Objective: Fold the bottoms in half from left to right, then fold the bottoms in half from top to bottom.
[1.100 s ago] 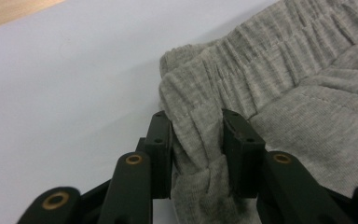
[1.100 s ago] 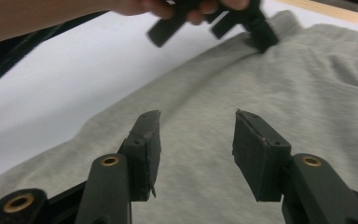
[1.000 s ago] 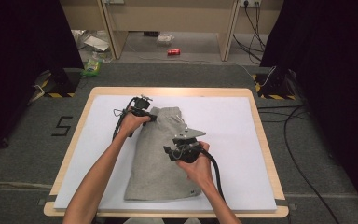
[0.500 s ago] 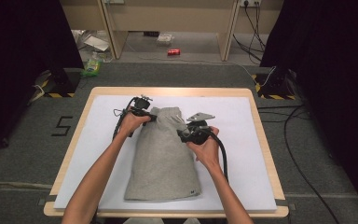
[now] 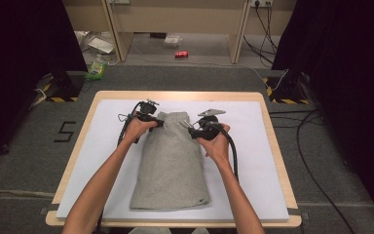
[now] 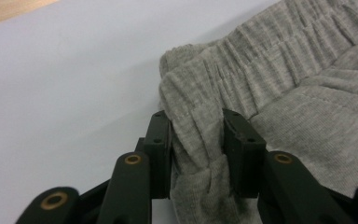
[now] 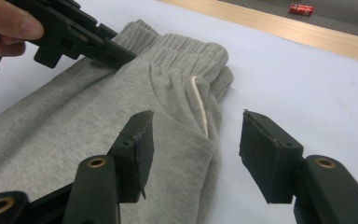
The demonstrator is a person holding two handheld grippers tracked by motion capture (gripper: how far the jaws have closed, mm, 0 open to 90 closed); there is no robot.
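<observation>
Lying folded lengthwise on the white sheet [image 5: 102, 161] of the table [image 5: 272, 146]: grey trousers [image 5: 173, 165], waistband [image 5: 173, 117] at the far end, hems toward the person

Item, left hand-held gripper [image 6: 196, 140]: clamped on a bunched fold at the left waistband corner, cloth pinched between both pads; held low on the sheet

Item, right hand-held gripper [image 7: 196, 149]: jaws apart and just been opening, nothing between the pads; poised at the right waistband corner [image 7: 219, 74], the garment's right edge running up between the jaws, near the pale drawstring [image 7: 200, 102]

Step judged in hand: taking the second waistband corner, to match the first. To do it well, the right jaws wanted to go forward until the ribbed band sat deep between the pads, all layers gathered, the drawstring either fully in or fully out, then close firmly before any lift; the left grip to be kept steady meanwhile

Edges and room: bare sheet lay open to the right and beyond the waistband, with a fair margin before the wooden rim [image 5: 175, 95]; the cables [image 5: 231, 146] trailed along the forearms and might drag the cloth
</observation>
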